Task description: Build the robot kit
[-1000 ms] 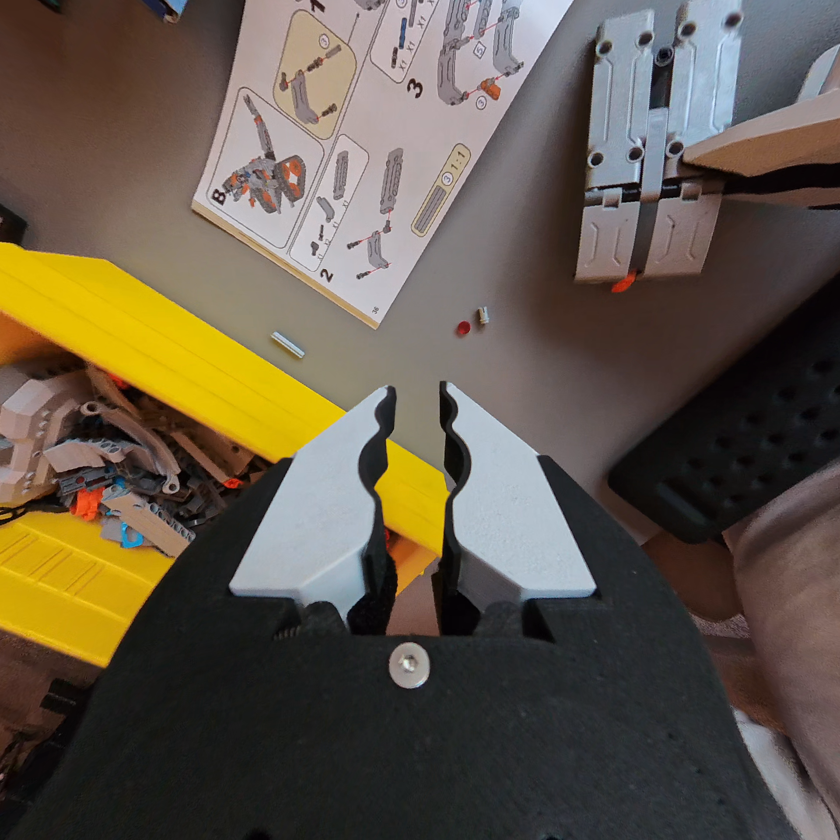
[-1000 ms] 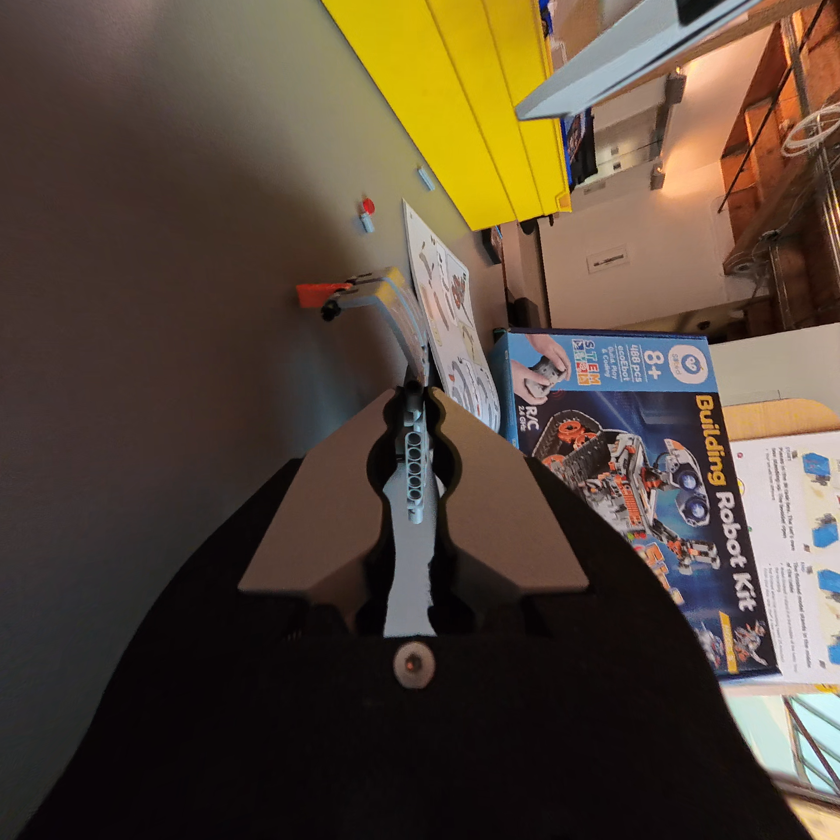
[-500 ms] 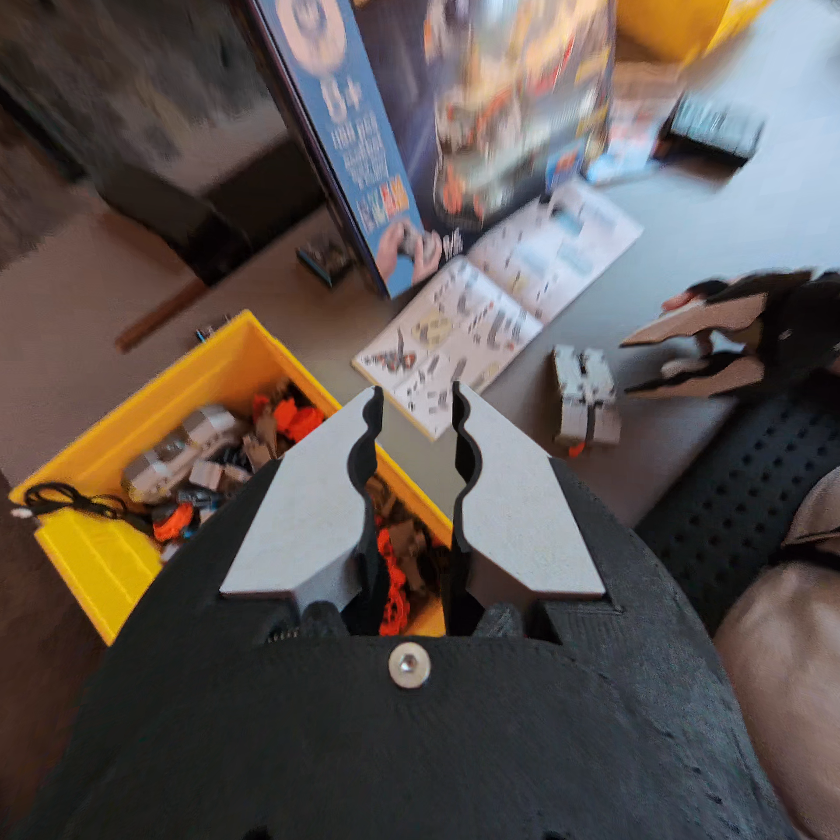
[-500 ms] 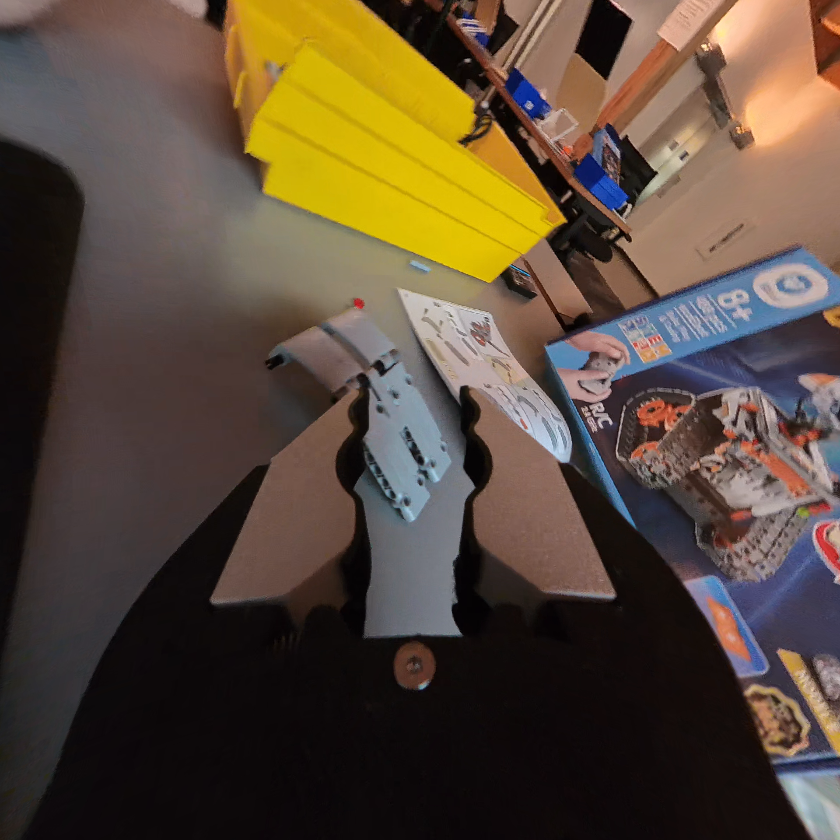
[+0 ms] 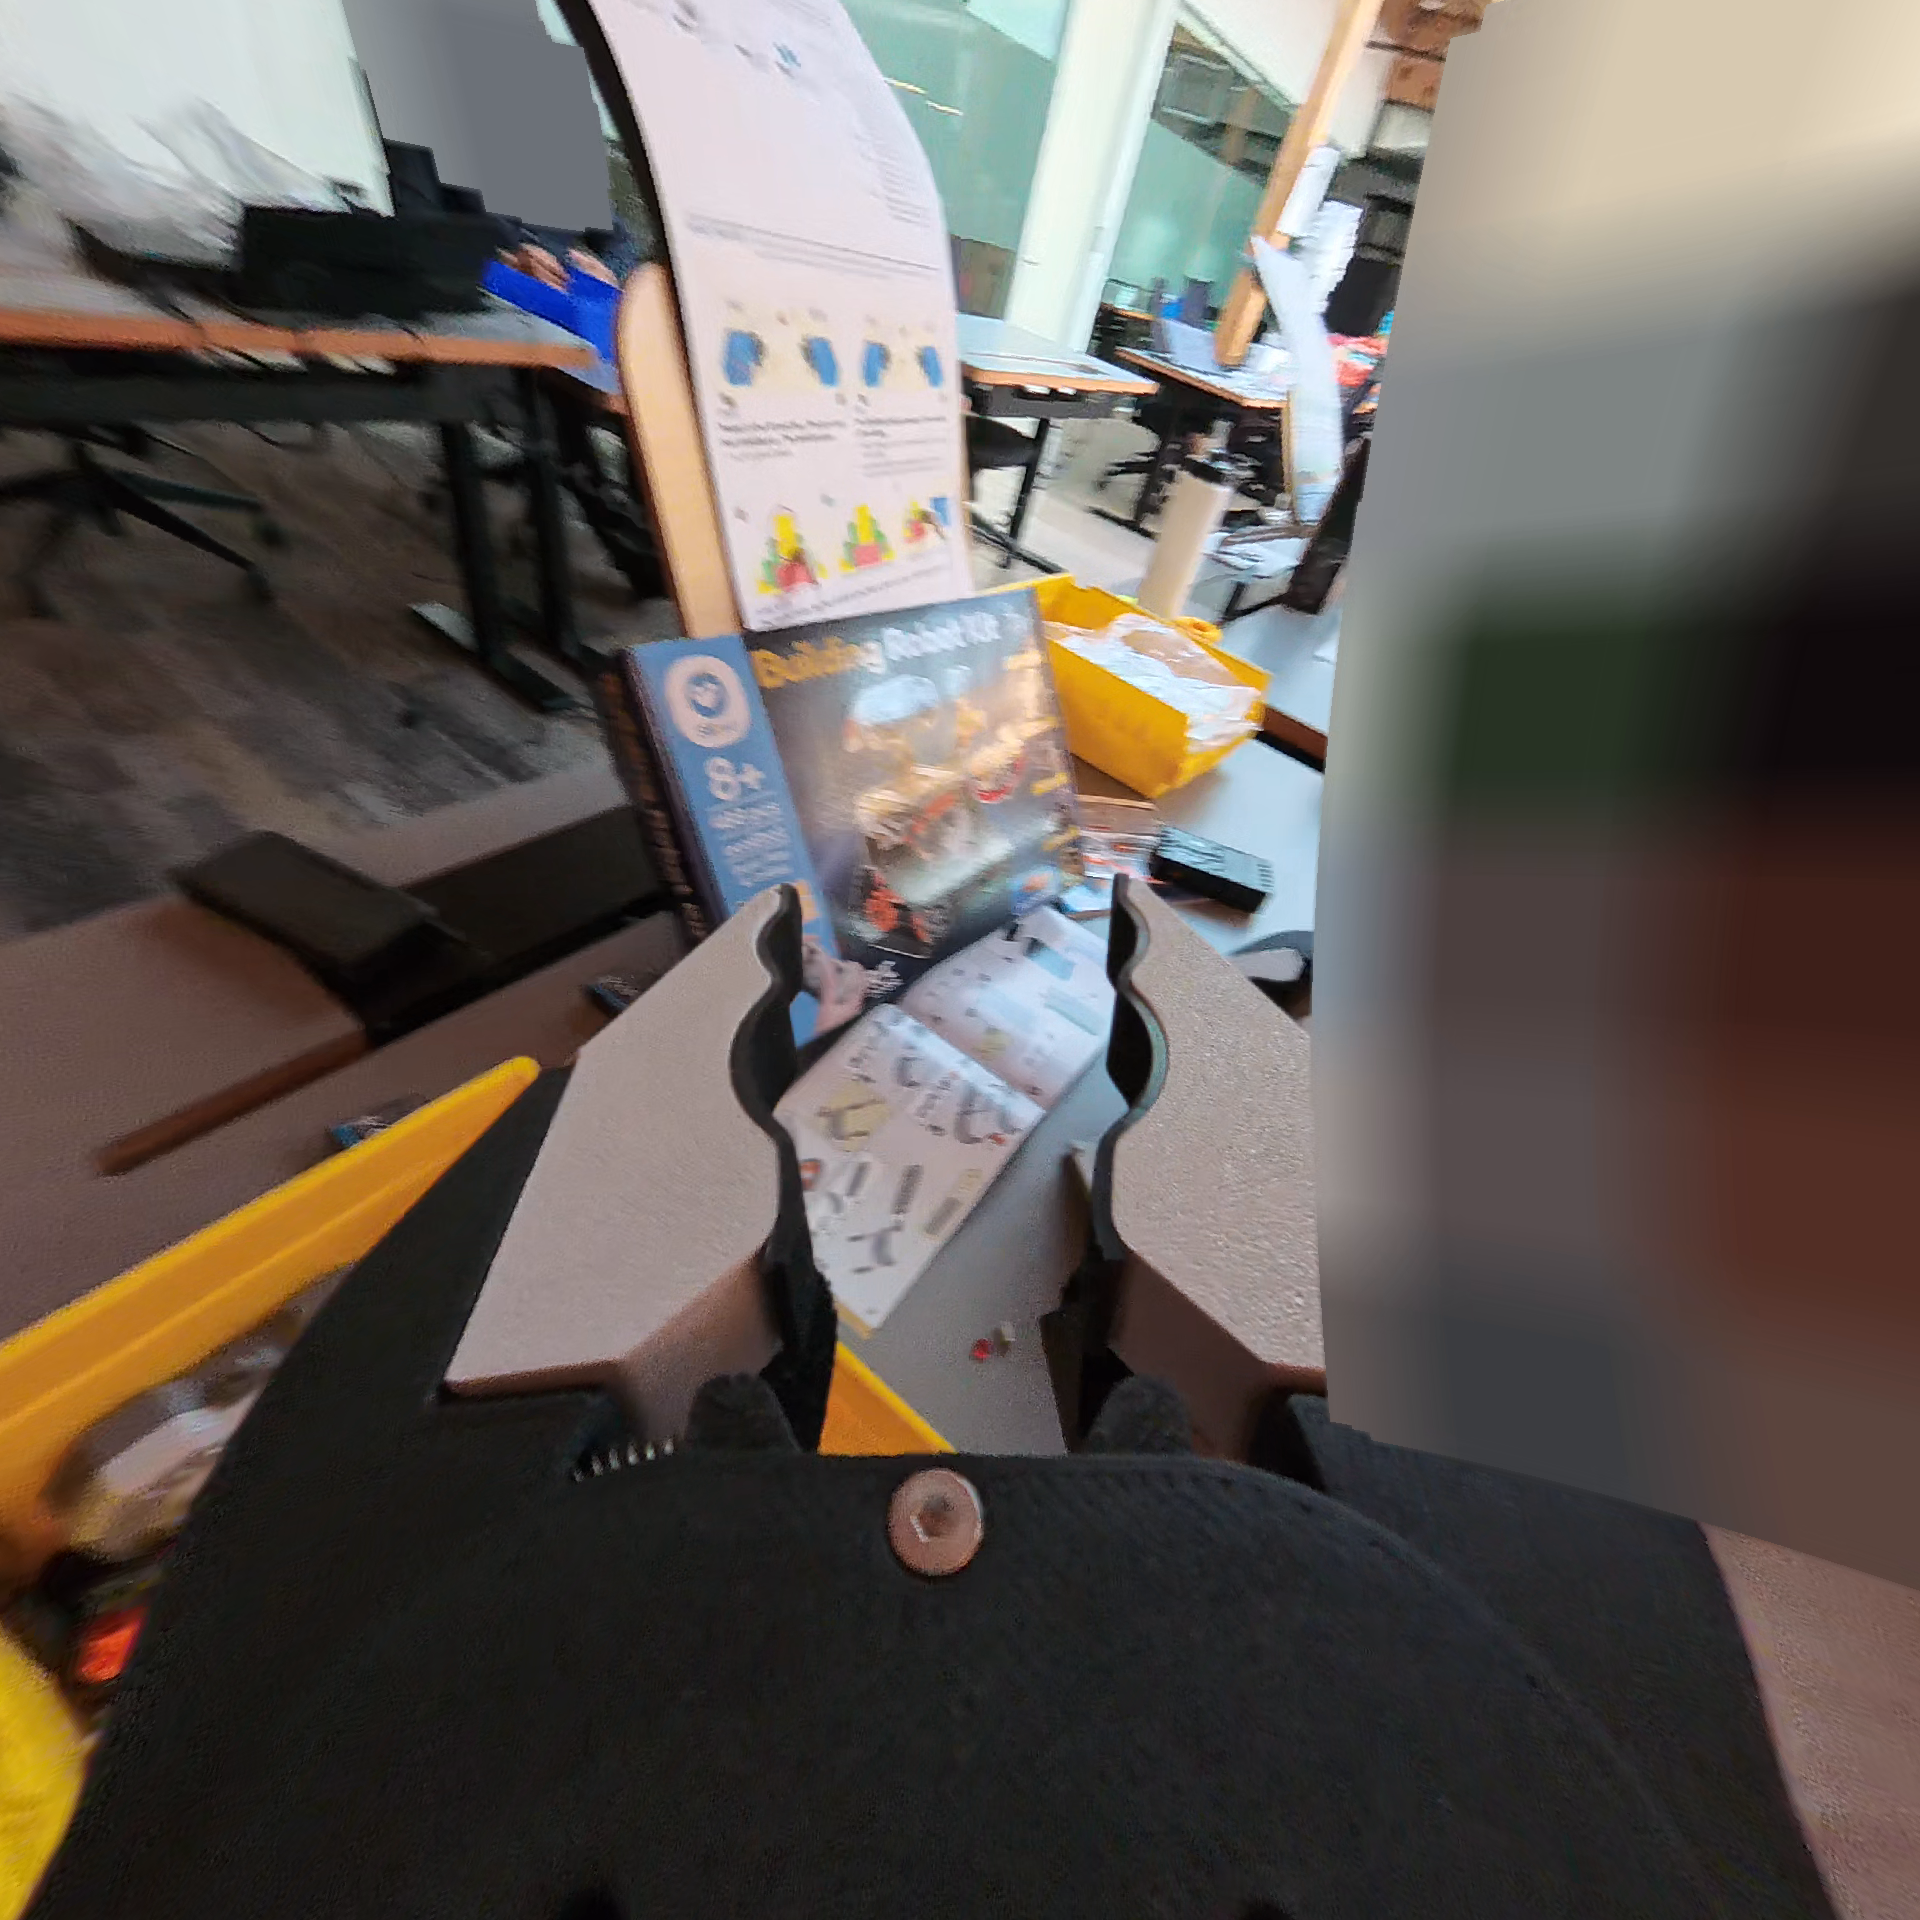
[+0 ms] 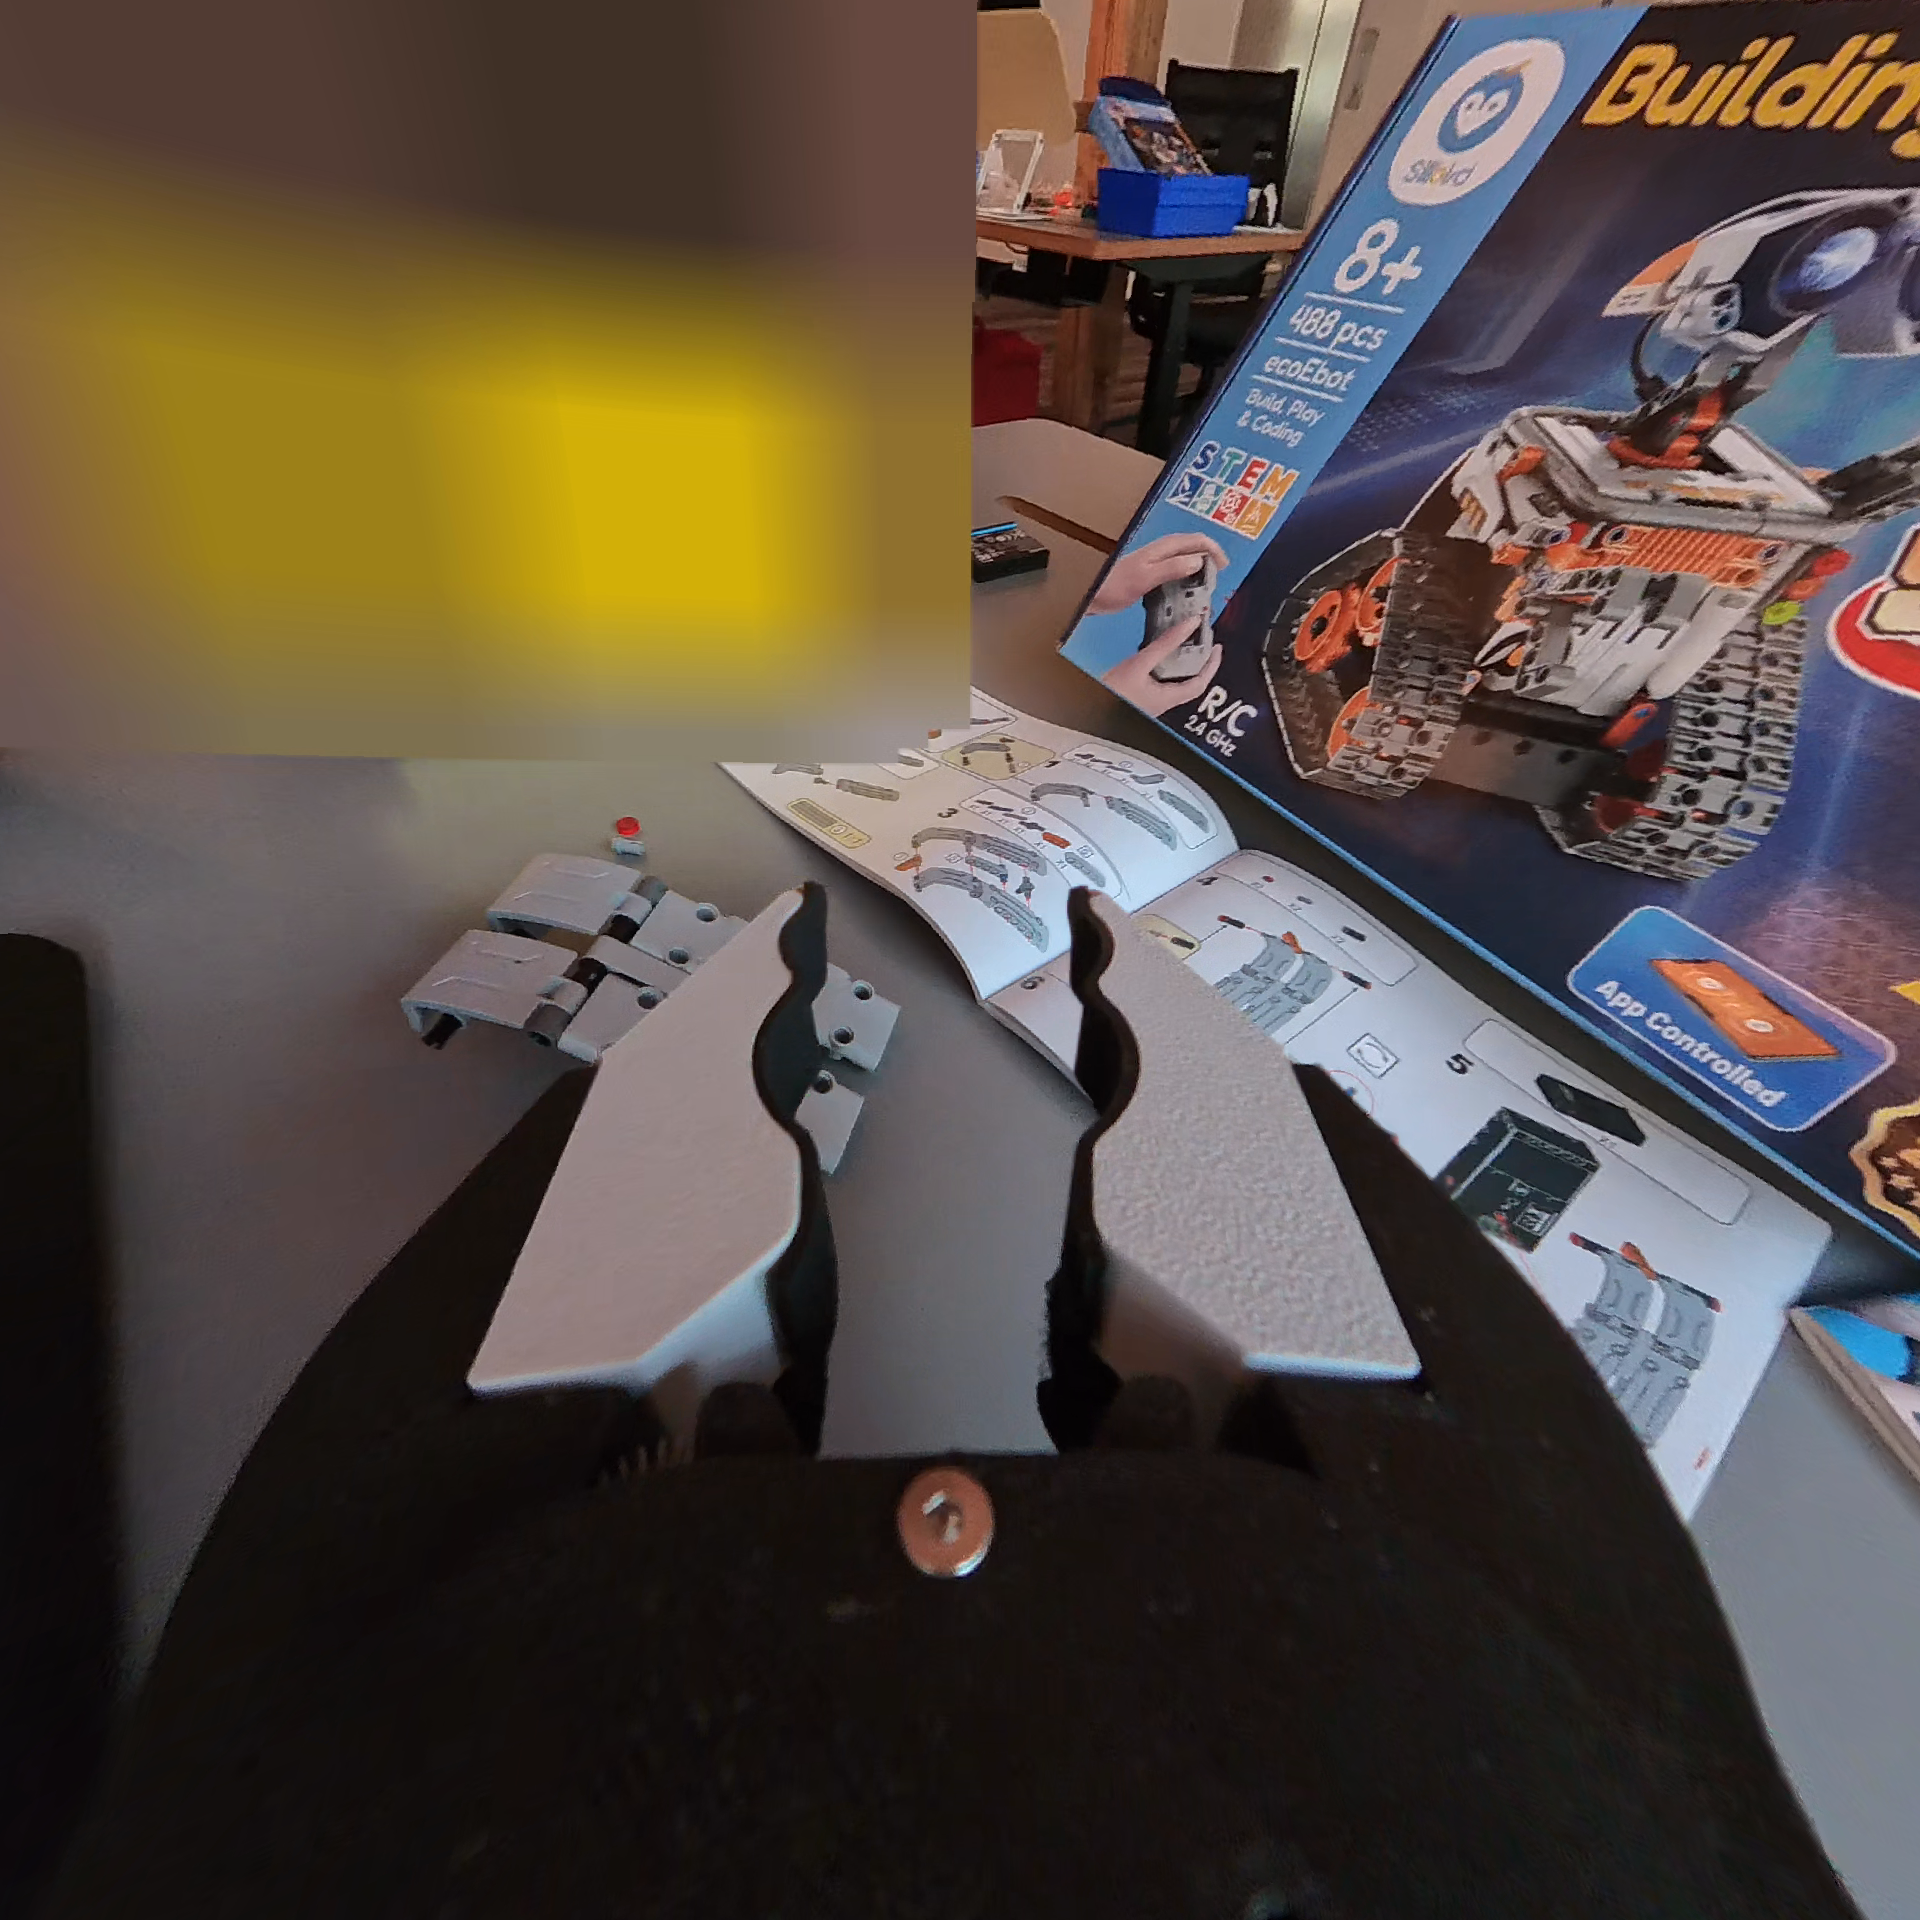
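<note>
My right gripper (image 6: 940, 906) is open and empty, held just above the grey table. A grey built assembly of panels and beams (image 6: 582, 956) lies on the table just left of it, partly hidden behind the left finger. An open instruction booklet (image 6: 1049, 842) lies to the right. My left gripper (image 5: 951, 904) is open and empty, raised over the table and pointing at the upright blue toy-kit box (image 5: 883, 769) and the booklet (image 5: 935, 1101). A yellow bin of loose parts (image 5: 260, 1247) sits below it at the left.
The kit box (image 6: 1558, 468) stands leaning at the right. A small red piece and a grey piece (image 6: 625, 831) lie beyond the assembly. A black mat (image 6: 36, 1143) lies at the left edge. A second yellow bin (image 5: 1153, 696) and a black device (image 5: 1210, 868) sit farther back. Left tips to right tips: about 35 centimeters. My right gripper is the nearer one to the grey piece (image 6: 625, 831): about 15 centimeters, against 30 centimeters. It turns up in the left wrist view (image 5: 979, 1359) as well.
My right gripper let go of the grey assembly, opened and drew back; the assembly now lies on the table. My left gripper lifted, tilted up toward the box and opened wider.
</note>
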### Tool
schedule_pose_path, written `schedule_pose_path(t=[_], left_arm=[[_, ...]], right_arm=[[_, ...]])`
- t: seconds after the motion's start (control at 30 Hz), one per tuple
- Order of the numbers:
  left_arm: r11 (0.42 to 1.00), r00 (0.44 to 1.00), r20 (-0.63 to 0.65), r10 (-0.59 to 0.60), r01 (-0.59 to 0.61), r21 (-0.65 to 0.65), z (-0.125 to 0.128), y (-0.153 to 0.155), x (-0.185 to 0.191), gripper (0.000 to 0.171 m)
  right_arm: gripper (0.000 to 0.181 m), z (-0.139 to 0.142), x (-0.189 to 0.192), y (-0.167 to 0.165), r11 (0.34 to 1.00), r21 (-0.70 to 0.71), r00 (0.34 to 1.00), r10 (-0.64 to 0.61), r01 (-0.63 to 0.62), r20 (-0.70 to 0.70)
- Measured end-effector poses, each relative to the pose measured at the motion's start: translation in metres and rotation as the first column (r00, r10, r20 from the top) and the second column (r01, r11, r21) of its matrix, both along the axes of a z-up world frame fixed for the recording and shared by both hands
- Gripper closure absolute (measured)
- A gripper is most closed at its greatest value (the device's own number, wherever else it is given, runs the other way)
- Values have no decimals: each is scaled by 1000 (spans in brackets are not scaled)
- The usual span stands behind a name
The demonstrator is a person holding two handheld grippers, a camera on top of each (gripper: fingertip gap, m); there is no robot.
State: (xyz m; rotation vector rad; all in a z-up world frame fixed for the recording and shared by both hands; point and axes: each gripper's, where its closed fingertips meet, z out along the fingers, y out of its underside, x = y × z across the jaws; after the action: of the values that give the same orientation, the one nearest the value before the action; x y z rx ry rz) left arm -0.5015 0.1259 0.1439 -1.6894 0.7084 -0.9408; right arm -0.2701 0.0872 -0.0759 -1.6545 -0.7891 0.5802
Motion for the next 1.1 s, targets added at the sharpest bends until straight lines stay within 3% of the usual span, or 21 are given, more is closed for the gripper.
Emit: schedule_pose_path(t=[0.03,0.17,0.23,0.3,0.4,0.43,0.5,0.63,0.77,0.9,0.97,1.1], left_arm=[[998,999,-18,38,-37,40,3,2,-5,114],[970,993,8,118,-117,213,29,-8,-21,118],[923,972,25,232,-229,308,44,-9,-41,123],[827,920,59,388,-375,419,54,-10,-66,133],[603,815,172,554,-535,591,69,-23,-99,144],[581,786,176,593,-569,582,70,-25,-107,148],[621,760,134,636,-607,496,59,-22,-118,136],[726,746,-94,659,-599,336,13,-8,-124,121],[737,616,-425,663,-637,226,-49,8,-142,119],[745,537,-679,501,-666,22,-114,10,-158,127],[741,543,-733,411,-667,-79,-138,10,-163,134],[733,612,-746,263,-629,-258,-170,14,-157,140]], right_arm=[[135,1,0,0,1000,13,1000,-3,3,8],[135,-2,-1,-1,999,41,998,-14,12,56],[136,-6,0,0,999,37,997,-20,17,75],[138,-12,3,4,999,21,994,-46,44,104],[139,-25,10,10,996,-6,981,-90,93,173],[140,-26,12,11,995,-8,978,-98,101,186],[143,-25,15,14,992,6,970,-123,125,208],[144,-21,18,16,988,50,960,-152,144,235],[141,-20,21,18,987,60,956,-162,151,244],[139,-19,20,18,988,59,966,-149,140,213],[139,-19,18,20,990,53,971,-140,132,194],[139,-23,16,24,991,25,975,-135,133,178]])
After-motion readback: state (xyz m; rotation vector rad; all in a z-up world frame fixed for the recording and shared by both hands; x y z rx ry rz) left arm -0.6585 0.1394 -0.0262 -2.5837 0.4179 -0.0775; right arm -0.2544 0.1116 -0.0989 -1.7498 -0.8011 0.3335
